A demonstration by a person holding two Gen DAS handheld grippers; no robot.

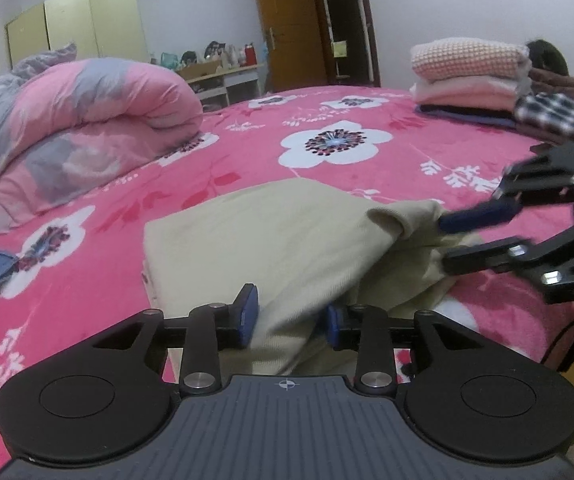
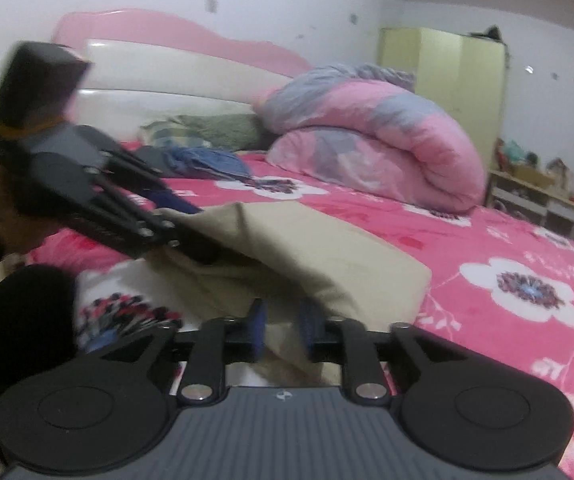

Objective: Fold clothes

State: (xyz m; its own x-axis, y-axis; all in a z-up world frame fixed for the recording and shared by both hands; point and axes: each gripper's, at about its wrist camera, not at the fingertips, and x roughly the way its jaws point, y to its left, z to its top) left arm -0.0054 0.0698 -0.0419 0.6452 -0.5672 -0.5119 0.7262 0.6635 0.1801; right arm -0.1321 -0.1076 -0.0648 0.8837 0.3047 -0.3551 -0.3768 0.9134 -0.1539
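The beige garment (image 1: 271,236) lies on the pink flowered bedspread (image 1: 367,120), its near edge between the parted, unclenched pads of both the left gripper (image 1: 290,318) and right gripper (image 2: 283,326); beyond them a rolled quilt (image 1: 83,120), yellow wardrobe (image 1: 87,24), folded pile (image 1: 471,76)

Pink floral bed (image 1: 347,184) carries beige garment (image 1: 271,236), rolled quilt (image 1: 87,128), folded stack (image 1: 471,76).

The beige garment (image 1: 271,240) hides the blurred right gripper's (image 1: 453,240) fingertips.
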